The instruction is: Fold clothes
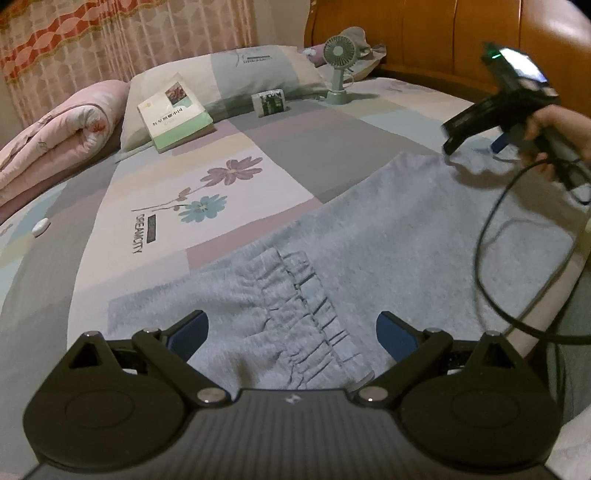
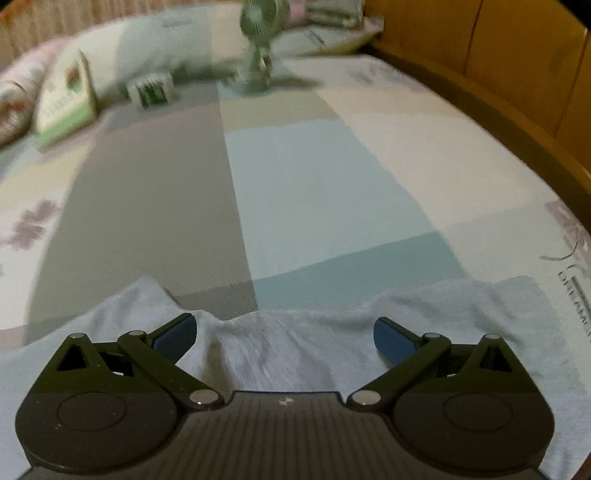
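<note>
A light blue fleecy pair of trousers [image 1: 369, 229] lies flat across the bed, its gathered elastic waistband [image 1: 306, 299] nearest the left wrist camera. My left gripper [image 1: 291, 332] is open just above that waistband, with nothing between its blue pads. In the left wrist view my right gripper [image 1: 452, 146], held by a hand [image 1: 565, 129], hovers over the garment's far end. The right wrist view shows that far edge of the garment [image 2: 288, 339] rumpled, with my right gripper [image 2: 284, 336] open above it and empty.
The patchwork bedsheet [image 1: 236, 177] holds a book [image 1: 173, 114], a small box [image 1: 269, 102], a green desk fan [image 1: 338, 70], pillows [image 1: 255, 70] and a rolled pink quilt [image 1: 59, 136]. A wooden headboard [image 1: 443, 33] bounds the right. A black cable [image 1: 484, 236] trails over the garment.
</note>
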Tool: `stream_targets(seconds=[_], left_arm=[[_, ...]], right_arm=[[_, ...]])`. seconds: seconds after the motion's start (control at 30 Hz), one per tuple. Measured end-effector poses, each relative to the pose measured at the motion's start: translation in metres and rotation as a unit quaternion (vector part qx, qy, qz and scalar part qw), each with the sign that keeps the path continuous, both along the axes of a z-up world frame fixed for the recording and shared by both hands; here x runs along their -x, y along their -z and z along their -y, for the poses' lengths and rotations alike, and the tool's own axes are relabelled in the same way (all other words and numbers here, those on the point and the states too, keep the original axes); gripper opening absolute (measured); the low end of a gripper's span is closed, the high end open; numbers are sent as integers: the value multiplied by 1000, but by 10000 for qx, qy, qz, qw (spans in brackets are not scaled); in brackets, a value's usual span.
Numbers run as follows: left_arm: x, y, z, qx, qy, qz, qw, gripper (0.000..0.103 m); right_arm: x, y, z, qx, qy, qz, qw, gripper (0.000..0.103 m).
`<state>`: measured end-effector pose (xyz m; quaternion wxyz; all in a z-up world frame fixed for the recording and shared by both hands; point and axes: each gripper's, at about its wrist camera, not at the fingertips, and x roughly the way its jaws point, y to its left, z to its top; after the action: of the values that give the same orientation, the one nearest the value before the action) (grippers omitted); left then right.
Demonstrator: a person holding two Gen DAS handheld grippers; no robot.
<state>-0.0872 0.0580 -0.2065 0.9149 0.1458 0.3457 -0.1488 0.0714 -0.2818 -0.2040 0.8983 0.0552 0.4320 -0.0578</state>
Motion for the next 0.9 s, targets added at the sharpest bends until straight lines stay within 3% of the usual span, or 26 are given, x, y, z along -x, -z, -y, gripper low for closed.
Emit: stream_targets(seconds=[0.17,0.43,0.63,0.8,0.9], left_arm=[[4,-1,7,0,134,25,9999,97],[18,-7,21,-151,300,165,9993,97],[23,-10,26,-228,345,179,9990,97],[24,-12,33,-202,422,191,9987,97],[27,-11,36,-207,509,166,9984,97]], right_arm=[[54,-18,24,-52,-536,155,9984,103],[100,30,27,584,-1177,-271,9910,103],[135,24,52,182,-930,-8,9955,103],[159,10,46,-145,-1173,233,9927,103],[170,22,39,58,-1325,48,9912,103]])
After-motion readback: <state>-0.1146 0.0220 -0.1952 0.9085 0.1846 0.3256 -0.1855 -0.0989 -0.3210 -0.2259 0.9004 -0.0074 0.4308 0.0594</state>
